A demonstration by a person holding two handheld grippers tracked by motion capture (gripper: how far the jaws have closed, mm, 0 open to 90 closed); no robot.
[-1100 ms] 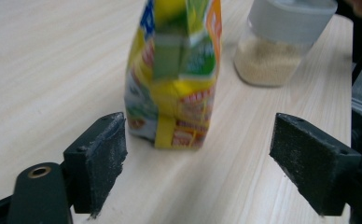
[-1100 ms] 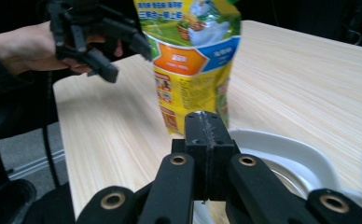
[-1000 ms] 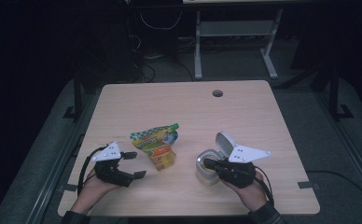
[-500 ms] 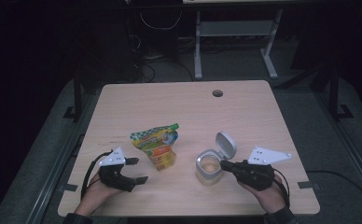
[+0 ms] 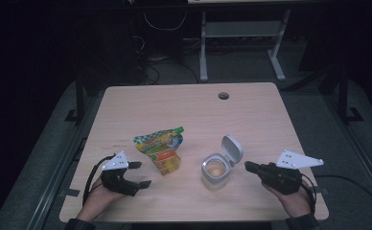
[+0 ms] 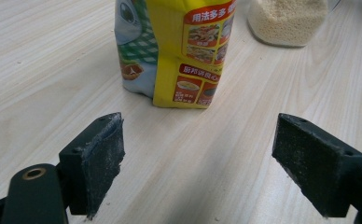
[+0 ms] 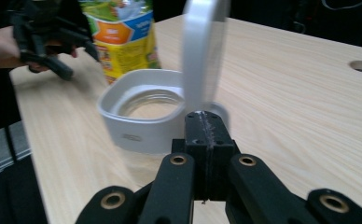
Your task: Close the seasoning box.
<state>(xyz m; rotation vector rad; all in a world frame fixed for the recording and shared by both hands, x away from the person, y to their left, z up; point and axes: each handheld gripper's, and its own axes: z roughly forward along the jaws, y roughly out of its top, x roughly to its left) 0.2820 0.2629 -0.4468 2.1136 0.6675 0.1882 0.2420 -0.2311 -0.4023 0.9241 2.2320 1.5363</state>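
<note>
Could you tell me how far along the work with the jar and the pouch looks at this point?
Done: the jar stands with its lid flipped up, grains inside. In hand: nothing; the right gripper is shut beside the jar, and the left gripper is open, facing the pouch. Left, probably: picking up the pouch and pouring.

We hold the left gripper (image 5: 137, 175) low at the near left, jaws spread wide with nothing between them. Our right gripper (image 5: 248, 166) points left, jaws pressed together, empty.
</note>
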